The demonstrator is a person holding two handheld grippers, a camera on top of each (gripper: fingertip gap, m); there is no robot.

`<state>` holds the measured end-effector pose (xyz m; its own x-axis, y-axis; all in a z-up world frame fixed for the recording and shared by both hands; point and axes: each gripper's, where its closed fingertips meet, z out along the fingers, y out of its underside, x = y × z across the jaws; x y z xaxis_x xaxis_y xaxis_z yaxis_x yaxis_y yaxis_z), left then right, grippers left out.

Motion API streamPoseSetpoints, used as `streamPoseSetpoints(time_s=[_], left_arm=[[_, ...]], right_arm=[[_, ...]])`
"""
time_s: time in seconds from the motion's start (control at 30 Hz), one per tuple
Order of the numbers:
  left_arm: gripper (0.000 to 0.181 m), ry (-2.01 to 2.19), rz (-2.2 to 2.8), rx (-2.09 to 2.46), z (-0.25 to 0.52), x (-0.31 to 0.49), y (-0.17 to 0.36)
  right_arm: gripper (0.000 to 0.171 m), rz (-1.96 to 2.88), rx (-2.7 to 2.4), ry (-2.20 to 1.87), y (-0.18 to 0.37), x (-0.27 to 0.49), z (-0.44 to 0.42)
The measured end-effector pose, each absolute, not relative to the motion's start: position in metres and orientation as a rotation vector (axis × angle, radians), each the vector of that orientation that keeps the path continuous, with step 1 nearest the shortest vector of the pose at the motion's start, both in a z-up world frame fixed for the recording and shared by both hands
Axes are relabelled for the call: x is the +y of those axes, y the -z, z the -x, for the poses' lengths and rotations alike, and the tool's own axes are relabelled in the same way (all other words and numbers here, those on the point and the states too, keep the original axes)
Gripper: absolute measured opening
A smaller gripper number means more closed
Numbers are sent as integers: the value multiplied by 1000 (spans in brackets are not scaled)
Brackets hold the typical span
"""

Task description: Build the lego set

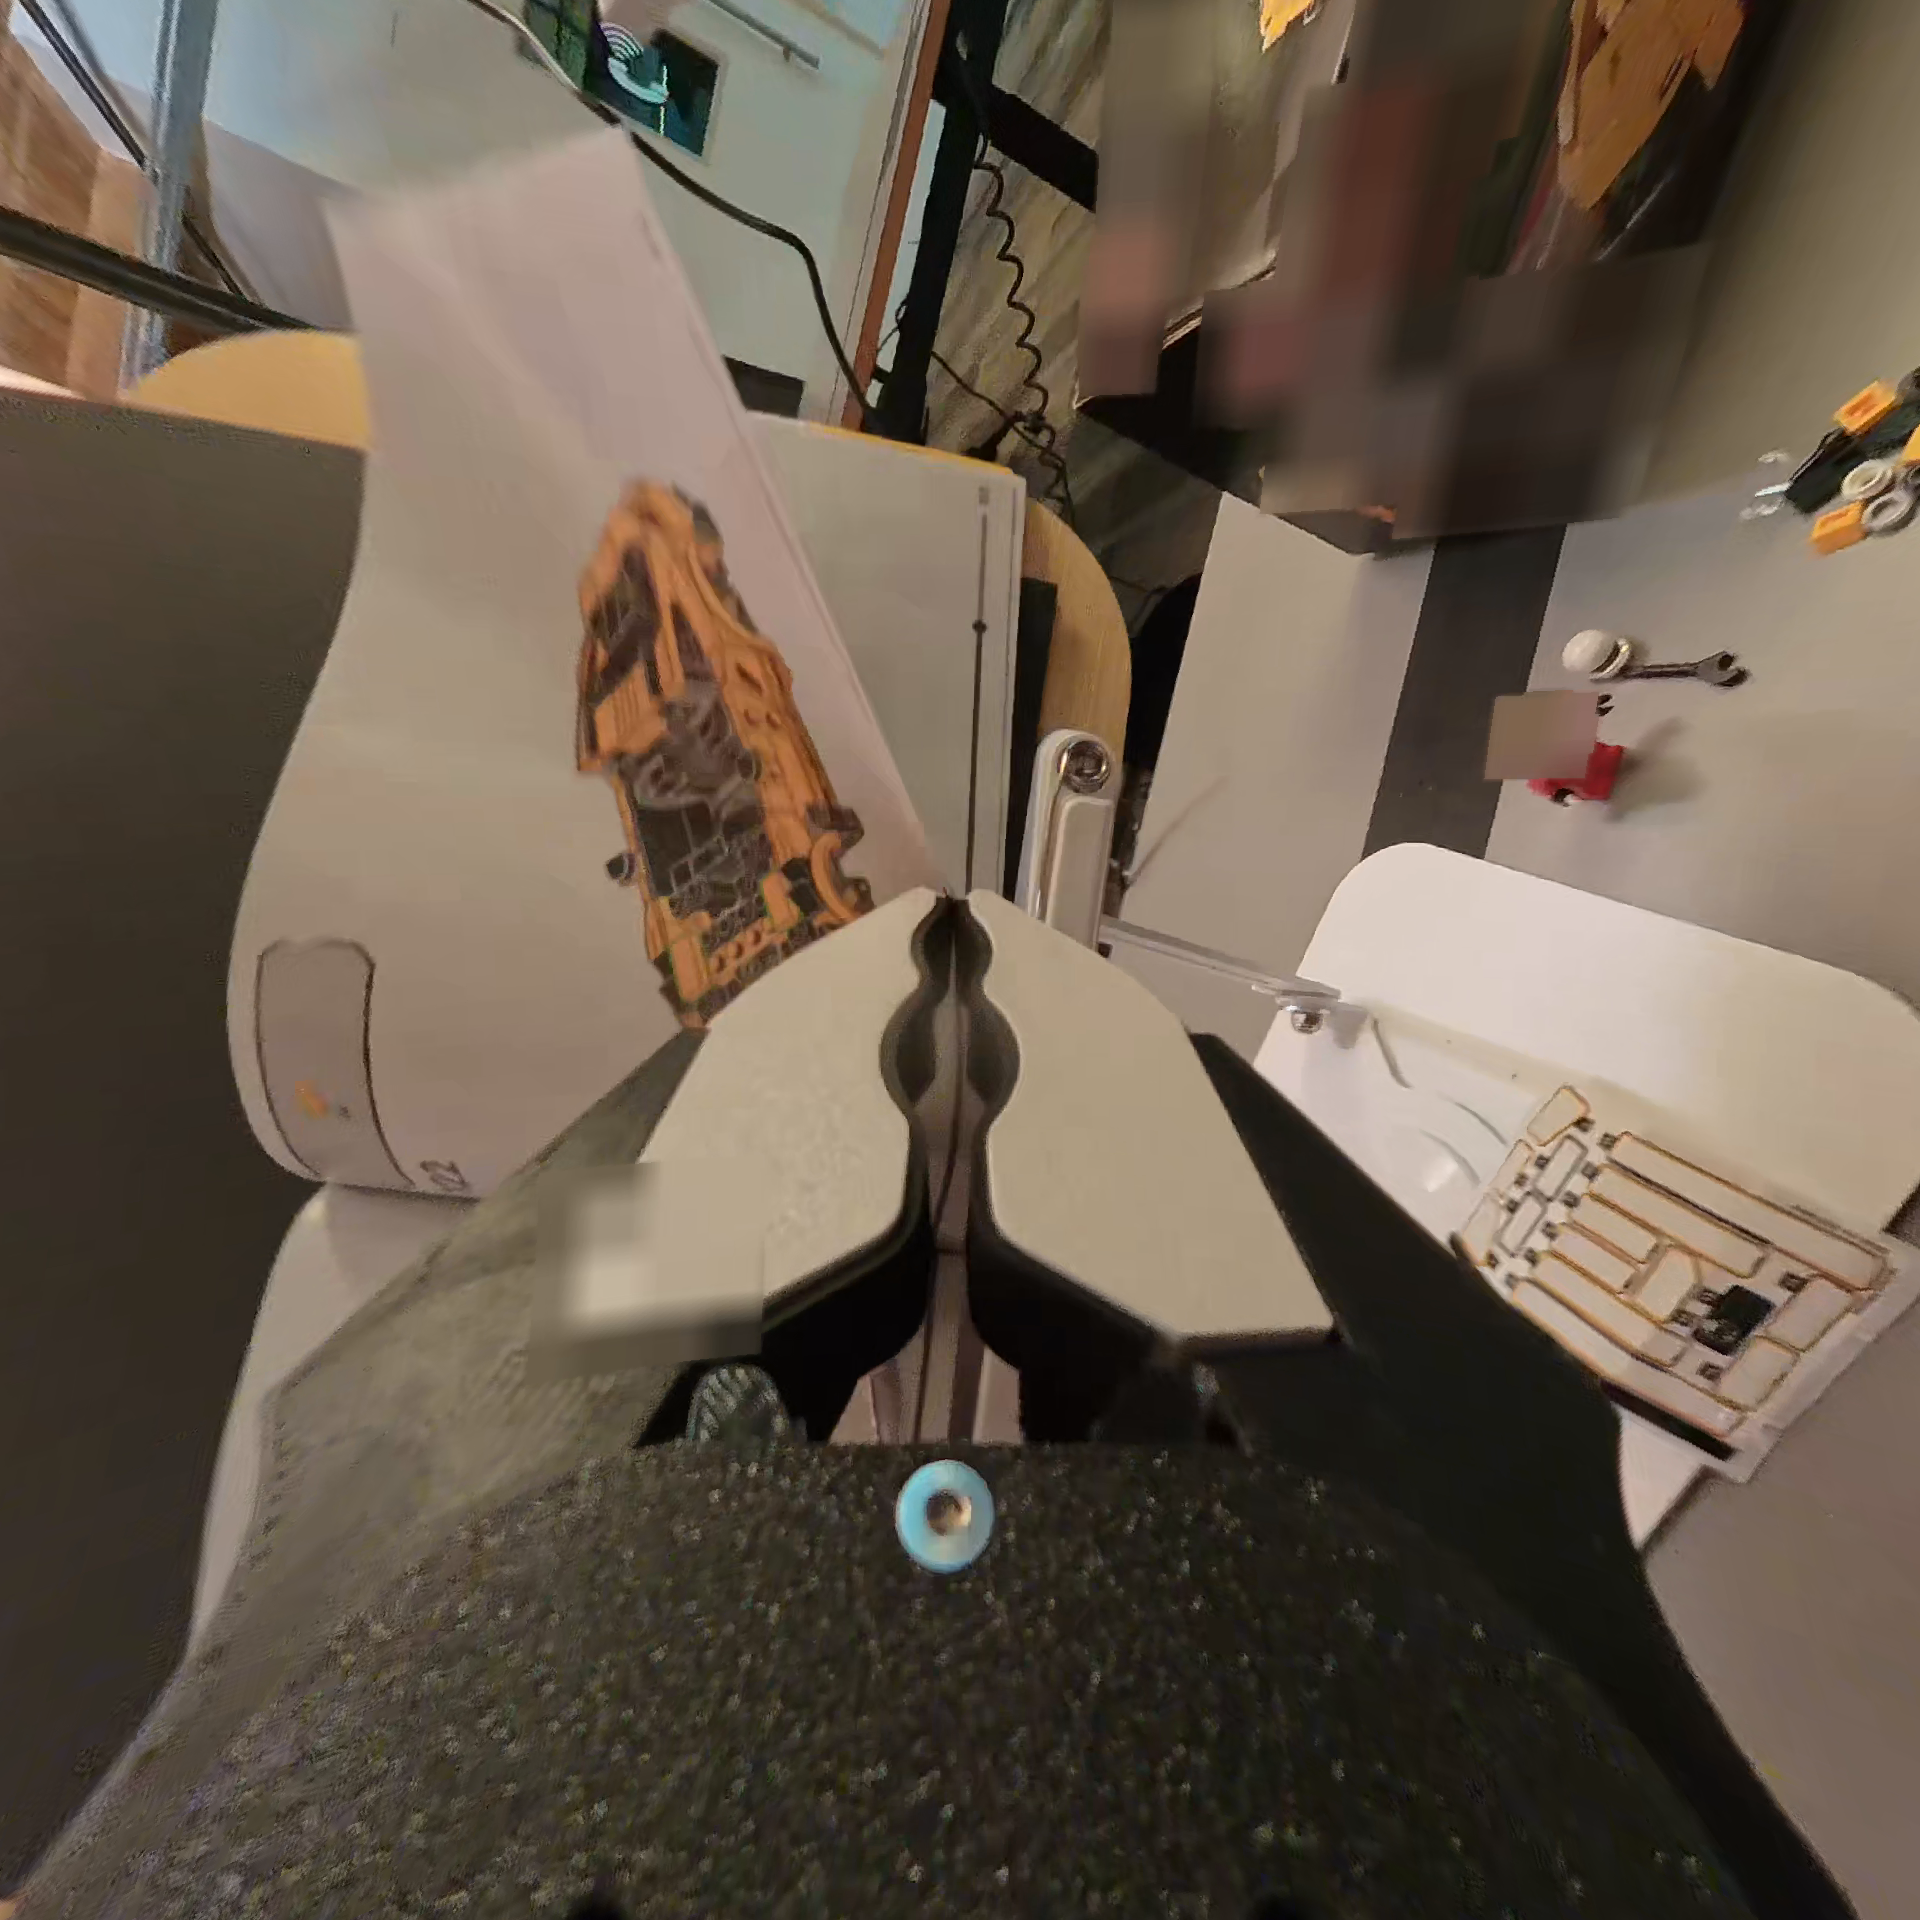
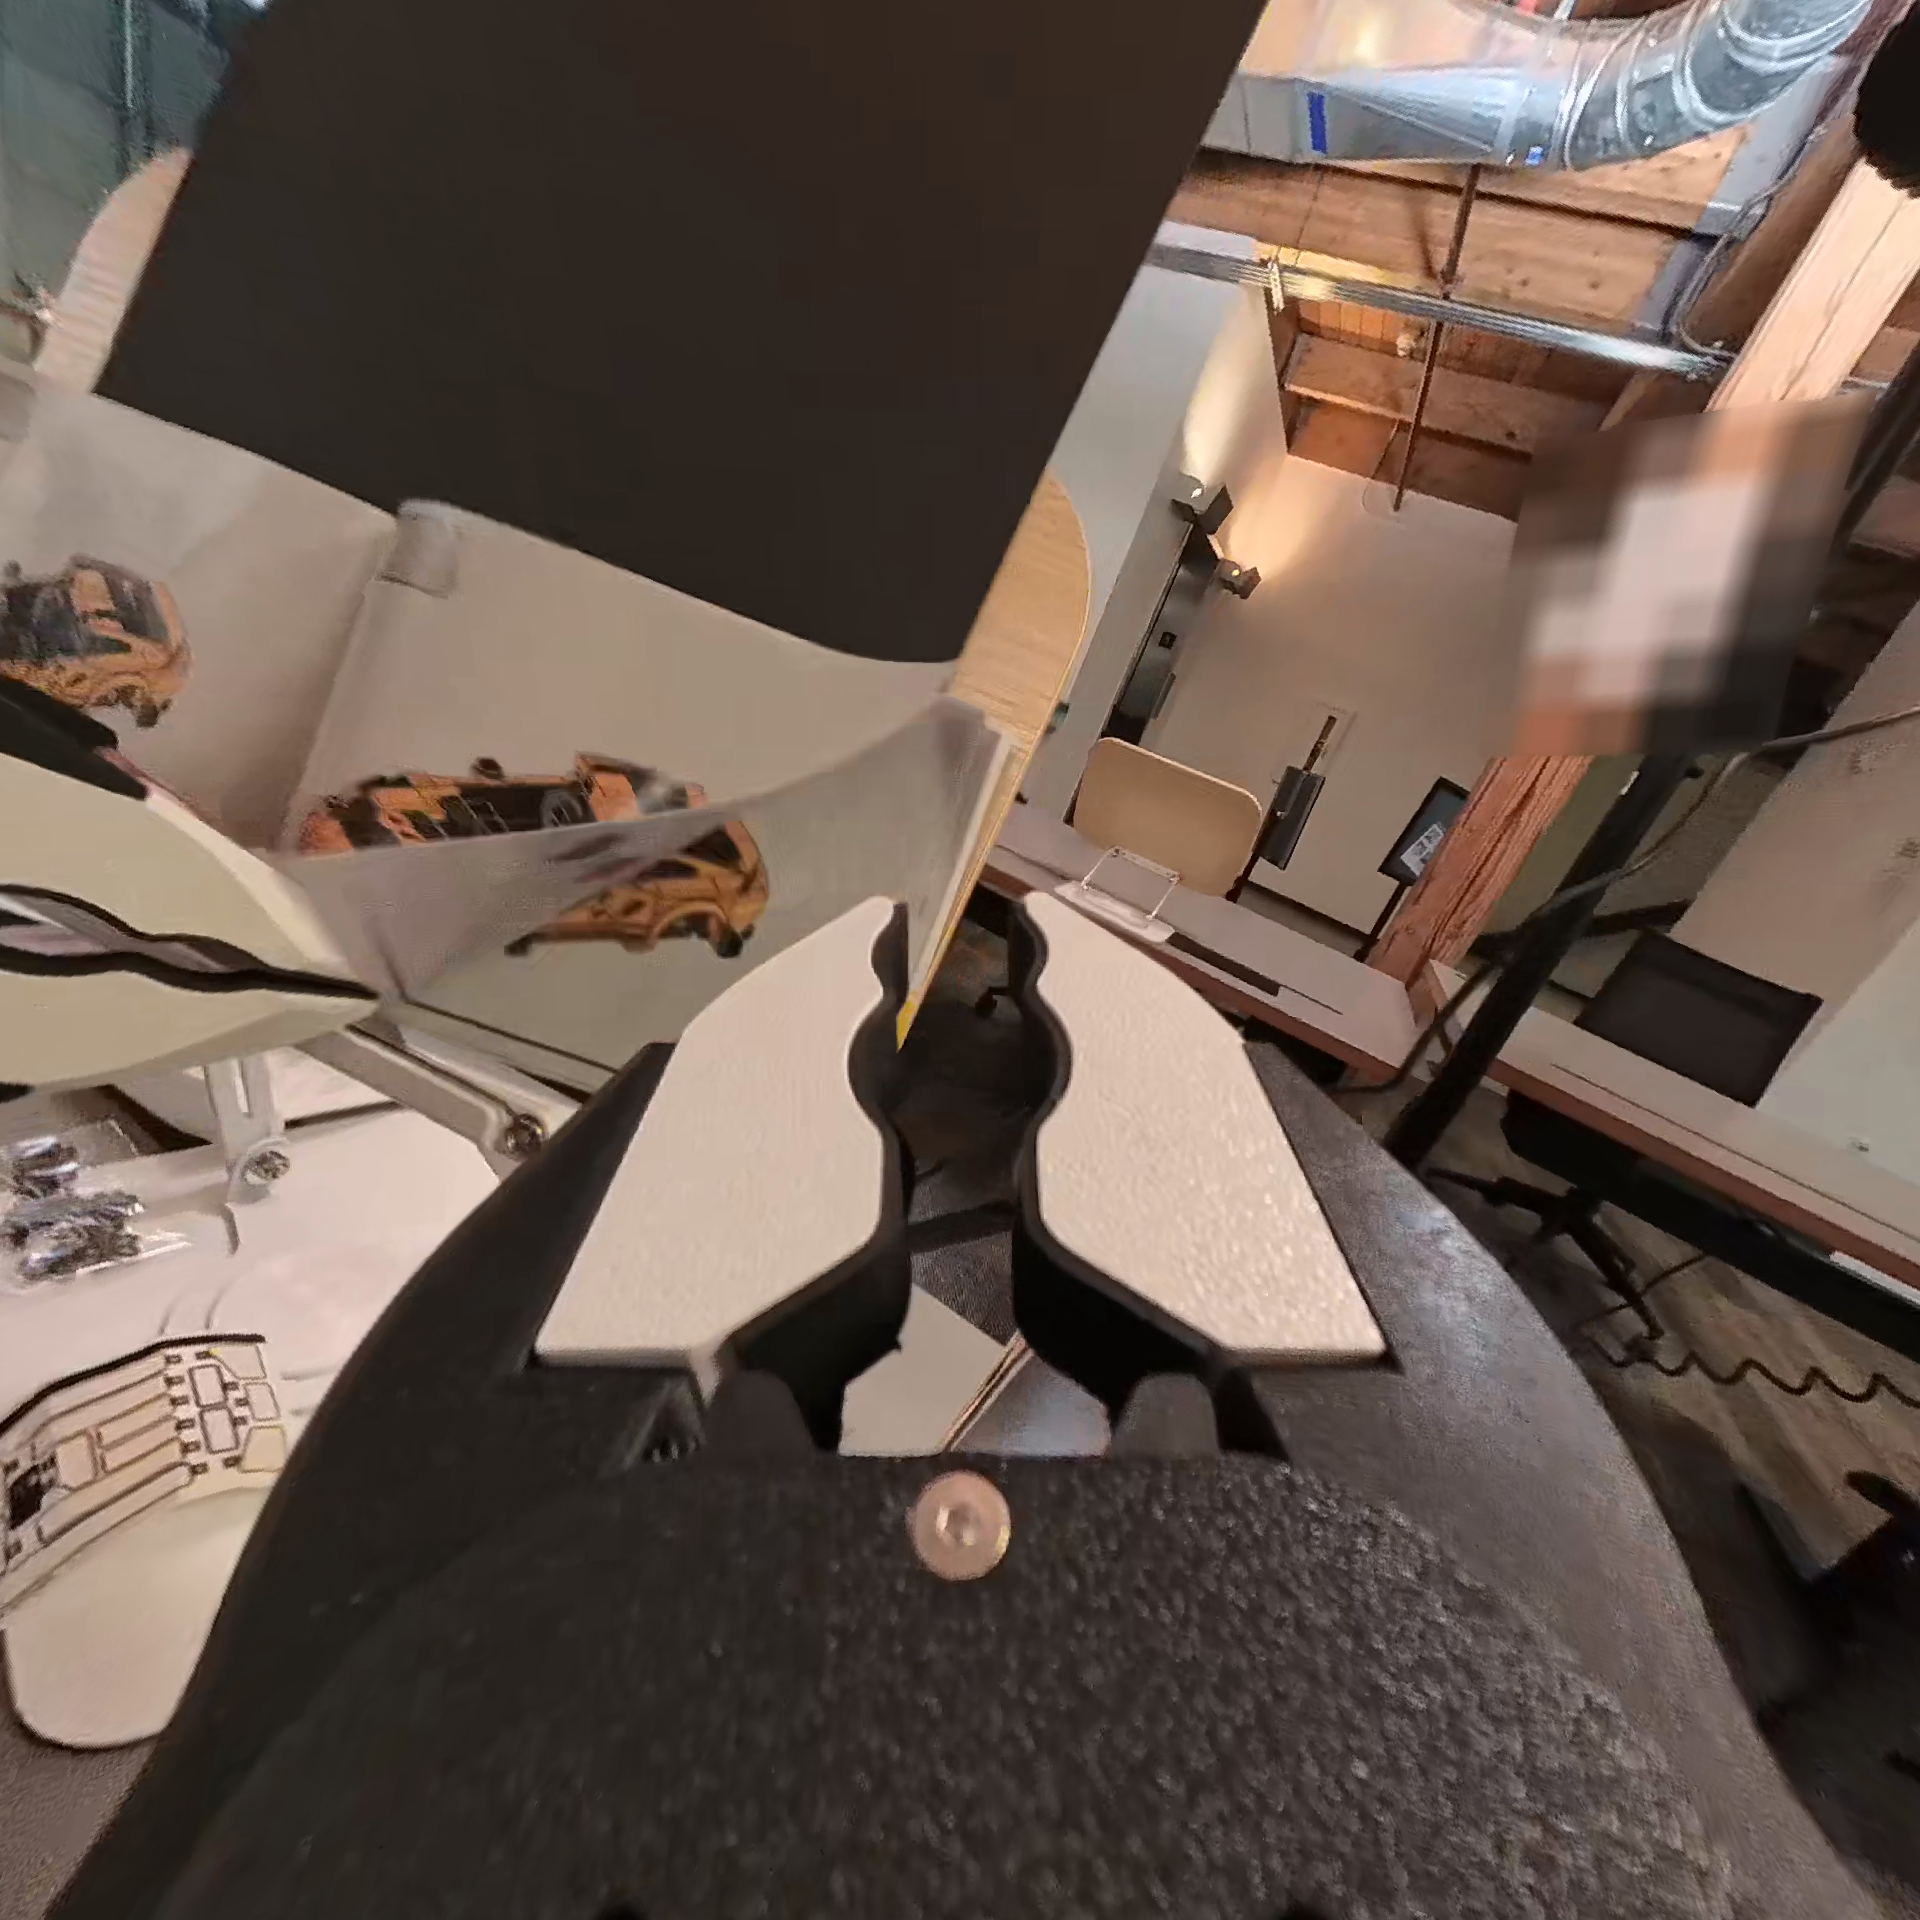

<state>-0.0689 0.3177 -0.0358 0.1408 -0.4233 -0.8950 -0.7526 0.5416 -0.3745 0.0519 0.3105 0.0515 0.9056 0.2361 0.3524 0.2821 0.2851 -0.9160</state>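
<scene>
The left gripper (image 1: 951,904) has its two pale fingers pressed together at the tips, pinching a page of the lego instruction booklet (image 1: 499,644), which bows up and away toward 11 o'clock in the left wrist view. That page carries a printed picture of an orange and black model car. At 4 o'clock lies a sticker sheet (image 1: 1673,1262) on a white plastic sheet (image 1: 1579,997). At 2 o'clock, well apart on the grey table (image 1: 1766,935), sit loose orange and black lego pieces (image 1: 1860,457), a small wrench (image 1: 1683,667) and a red piece (image 1: 1584,777).

The right gripper (image 2: 961,914) stands with its fingers apart, a clear gap between them. The corner of the booklet's pages (image 2: 935,831), with a yellow edge, dips into that gap close to the left-hand finger; whether it touches I cannot tell. The left gripper shows at 9 o'clock in the right wrist view, clamped on a page. At 8 o'clock lie small bags of dark parts (image 2: 62,1216) beside the sticker sheet.
</scene>
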Motion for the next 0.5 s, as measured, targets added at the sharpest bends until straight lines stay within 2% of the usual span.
streamPoseSetpoints(time_s=[0.4, 0.5], left_arm=[[0, 219, 1319, 1353, 70, 304, 35], [0, 221, 1316, 1353, 71, 303, 35]], right_arm=[[20, 1321, -505, -135, -70, 277, -11], [30, 1398, -435, -358, -67, 273, -7]])
